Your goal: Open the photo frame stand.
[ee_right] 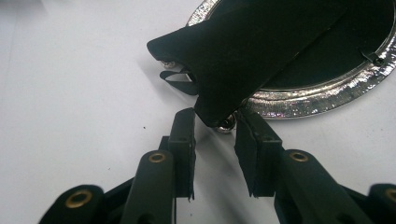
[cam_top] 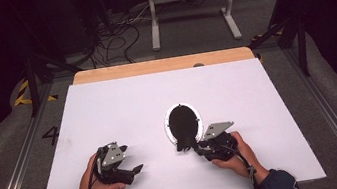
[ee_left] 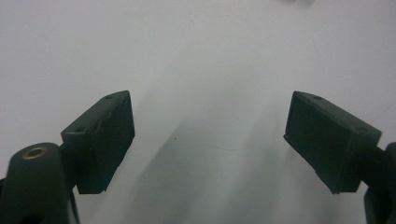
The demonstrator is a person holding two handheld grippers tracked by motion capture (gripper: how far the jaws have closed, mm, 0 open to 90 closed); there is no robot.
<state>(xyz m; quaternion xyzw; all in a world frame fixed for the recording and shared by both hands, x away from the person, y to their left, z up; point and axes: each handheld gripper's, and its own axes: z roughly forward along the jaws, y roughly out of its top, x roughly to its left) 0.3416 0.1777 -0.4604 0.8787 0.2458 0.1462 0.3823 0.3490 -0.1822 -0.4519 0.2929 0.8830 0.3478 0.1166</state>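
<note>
White table (cam_top: pixel 123 106), frame's (ee_right: pixel 322 100) front hidden

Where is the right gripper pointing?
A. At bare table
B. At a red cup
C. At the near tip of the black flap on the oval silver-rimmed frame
C: the right gripper has its jaws either side of the black flap's tip on the oval silver-rimmed frame.

1. Oval frame (ee_right: pixel 322 95) cut off by top and right edges in right gripper view; front face turned down, unseen.
2. Black back stand (ee_right: pixel 243 51) covering much of frame back.
3. Small silvery part (ee_right: pixel 226 123) beneath stand tip: too blurred to identify.
</note>
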